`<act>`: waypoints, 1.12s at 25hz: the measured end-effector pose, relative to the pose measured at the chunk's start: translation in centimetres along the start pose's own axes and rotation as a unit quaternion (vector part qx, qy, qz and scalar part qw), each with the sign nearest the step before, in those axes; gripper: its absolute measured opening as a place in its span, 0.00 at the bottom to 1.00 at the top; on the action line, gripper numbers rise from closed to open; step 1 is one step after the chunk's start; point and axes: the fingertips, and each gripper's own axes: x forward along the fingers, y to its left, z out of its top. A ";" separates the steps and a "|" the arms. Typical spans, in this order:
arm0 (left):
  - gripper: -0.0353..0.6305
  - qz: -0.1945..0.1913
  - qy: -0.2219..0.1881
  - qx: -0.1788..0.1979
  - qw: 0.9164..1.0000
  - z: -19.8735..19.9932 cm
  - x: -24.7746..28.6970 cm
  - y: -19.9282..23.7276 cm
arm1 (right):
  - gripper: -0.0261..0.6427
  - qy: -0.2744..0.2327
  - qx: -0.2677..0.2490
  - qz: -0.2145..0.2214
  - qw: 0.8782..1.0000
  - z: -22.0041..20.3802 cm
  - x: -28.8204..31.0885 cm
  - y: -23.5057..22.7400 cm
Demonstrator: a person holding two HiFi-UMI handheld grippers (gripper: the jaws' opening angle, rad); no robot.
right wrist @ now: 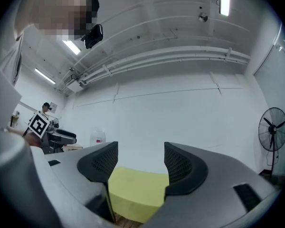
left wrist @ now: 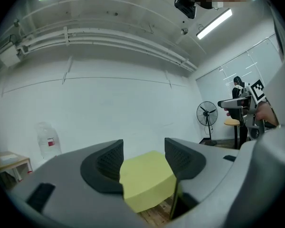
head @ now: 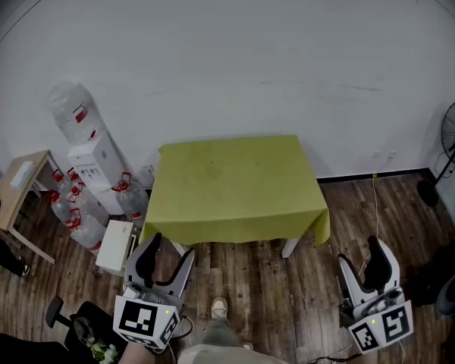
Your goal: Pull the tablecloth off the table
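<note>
Nearby, water bottles [head: 74, 112] cluster beside the tablecloth [head: 231, 184]; left claw [head: 171, 250], right claw [head: 358, 250] gape empty.

Tablecloth [head: 235, 184]: matt cloth; floor [head: 288, 294]: wood planks; wall [head: 235, 51]: smooth, matt.

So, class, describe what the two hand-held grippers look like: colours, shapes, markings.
The left gripper and right gripper match: pale grey bodies, two curved black jaws with ribbed pads, and a cube bearing black-and-white square markers at the back.
</note>
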 end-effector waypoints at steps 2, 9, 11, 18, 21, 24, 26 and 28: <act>0.46 0.006 0.002 0.001 1.000 -0.6 0.6 0.5 | 0.50 0.000 0.002 -0.004 1.000 -0.5 0.4 -0.8; 0.46 0.024 0.012 -0.002 1.000 -3.7 4.3 3.4 | 0.50 0.015 0.001 -0.007 1.000 -3.7 4.2 -2.6; 0.46 0.024 0.024 -0.006 0.999 -5.4 5.8 4.5 | 0.50 0.021 0.002 -0.008 1.000 -4.8 5.9 -3.1; 0.46 0.034 0.075 -0.014 0.997 -11.1 12.8 10.0 | 0.50 0.062 0.006 -0.012 0.998 -9.3 14.4 -5.3; 0.46 0.033 0.099 -0.023 0.994 -13.7 16.3 12.9 | 0.50 0.079 0.018 -0.019 0.997 -11.1 18.6 -6.3; 0.46 0.030 0.124 -0.030 0.991 -16.2 20.3 16.1 | 0.50 0.098 0.019 -0.027 0.995 -13.1 23.4 -7.4; 0.46 0.027 0.143 -0.035 0.989 -17.9 23.5 18.4 | 0.50 0.115 0.020 -0.031 0.993 -14.6 27.2 -8.4; 0.46 0.028 0.162 -0.041 0.986 -19.7 26.7 20.9 | 0.50 0.132 0.029 -0.034 0.990 -16.3 31.1 -9.5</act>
